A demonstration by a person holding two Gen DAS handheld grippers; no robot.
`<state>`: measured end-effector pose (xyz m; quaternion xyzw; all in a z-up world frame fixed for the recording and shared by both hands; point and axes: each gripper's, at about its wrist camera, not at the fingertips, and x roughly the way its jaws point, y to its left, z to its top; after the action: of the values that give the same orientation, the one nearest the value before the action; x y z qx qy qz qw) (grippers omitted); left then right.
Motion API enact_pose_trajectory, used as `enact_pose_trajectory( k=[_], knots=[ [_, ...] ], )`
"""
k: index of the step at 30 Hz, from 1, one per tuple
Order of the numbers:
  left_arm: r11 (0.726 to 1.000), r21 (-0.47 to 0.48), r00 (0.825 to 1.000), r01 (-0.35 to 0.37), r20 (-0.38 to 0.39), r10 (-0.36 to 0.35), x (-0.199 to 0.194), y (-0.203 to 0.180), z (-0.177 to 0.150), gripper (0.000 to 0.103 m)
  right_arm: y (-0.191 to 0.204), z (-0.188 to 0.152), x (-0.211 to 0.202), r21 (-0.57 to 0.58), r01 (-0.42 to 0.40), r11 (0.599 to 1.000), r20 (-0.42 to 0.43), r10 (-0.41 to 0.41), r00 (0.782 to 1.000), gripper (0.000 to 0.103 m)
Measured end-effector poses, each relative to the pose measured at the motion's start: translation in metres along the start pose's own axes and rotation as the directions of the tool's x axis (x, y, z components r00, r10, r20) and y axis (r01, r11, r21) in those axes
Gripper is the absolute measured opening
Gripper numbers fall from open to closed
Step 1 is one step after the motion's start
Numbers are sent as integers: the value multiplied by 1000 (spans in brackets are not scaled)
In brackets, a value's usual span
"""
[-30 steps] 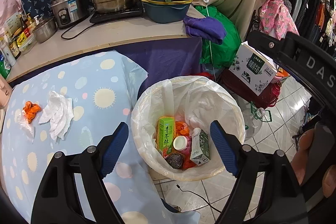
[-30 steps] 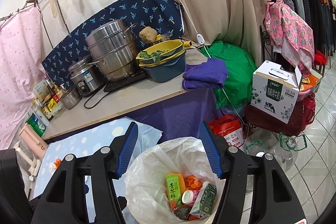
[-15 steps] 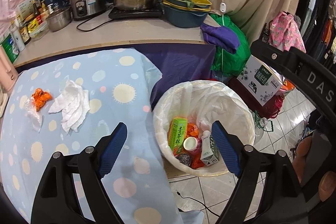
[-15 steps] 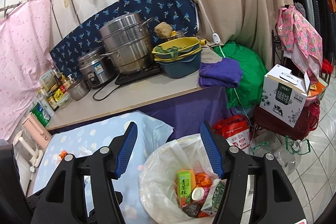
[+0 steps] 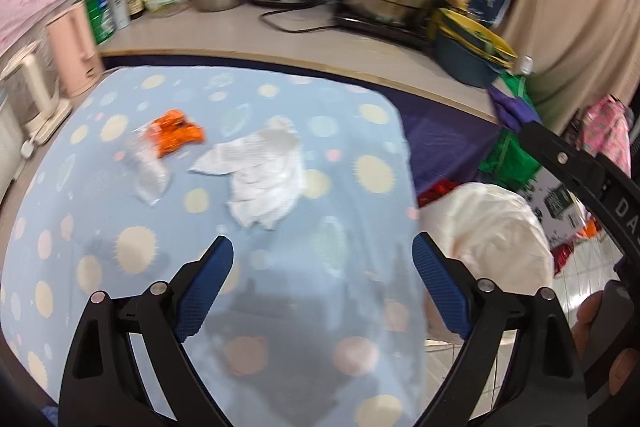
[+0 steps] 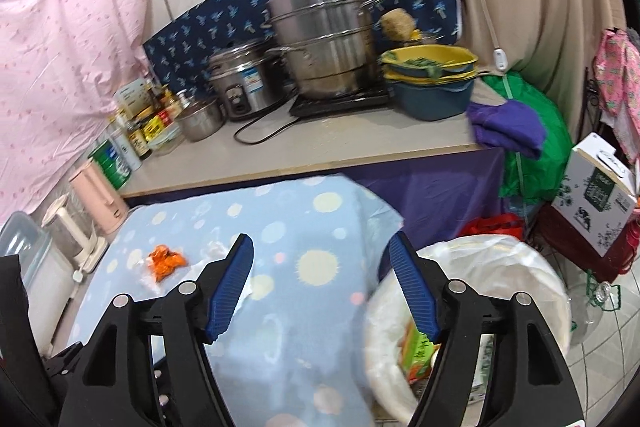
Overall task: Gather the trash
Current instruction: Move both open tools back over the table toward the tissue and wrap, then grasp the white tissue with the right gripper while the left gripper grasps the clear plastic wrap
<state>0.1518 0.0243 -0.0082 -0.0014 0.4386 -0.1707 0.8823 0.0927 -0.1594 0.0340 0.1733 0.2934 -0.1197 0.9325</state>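
Both grippers, left [image 5: 322, 265] and right [image 6: 320, 267], had just been opening, nothing between their fingers. White tissue [image 5: 262, 179] and an orange wrapper [image 5: 174, 133] lay on the blue tablecloth [image 5: 320, 307], left of the lined bin [image 6: 520, 267].

My left gripper [image 5: 322, 285] tips down, its jaws wide apart and just opened more, holding nothing. My right gripper [image 6: 322, 289] tips down less, jaws also just opened wider, empty.

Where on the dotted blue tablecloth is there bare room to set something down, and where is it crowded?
Free: the near stretch of tablecloth between the white tissue and the left gripper, and the strip between the tissue and the bin. Crowded: around the tissue, orange wrapper and clear plastic.
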Motion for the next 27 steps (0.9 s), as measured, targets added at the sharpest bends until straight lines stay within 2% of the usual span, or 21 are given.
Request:
enact_pose_trajectory(
  k=[7,13,20,27],
  knots=[
    [985,-121,992,-125,-19,124,19,86,2,87,51,-15,50,-46,-74,996,-91,69,993,68],
    [960,-225,986,-165,-52,158,38,143,7,87,87,-27,101,-82,-113,990,-171,97,981,68],
    [947,-262,982,-185,-77,171,64,176,16,87,115,-38,156,-124,-122,985,-228,92,969,65],
    [942,-281,982,-183,-94,162,91,194,27,87,124,-37,194,-133,-110,985,-242,75,967,62]
  ],
)
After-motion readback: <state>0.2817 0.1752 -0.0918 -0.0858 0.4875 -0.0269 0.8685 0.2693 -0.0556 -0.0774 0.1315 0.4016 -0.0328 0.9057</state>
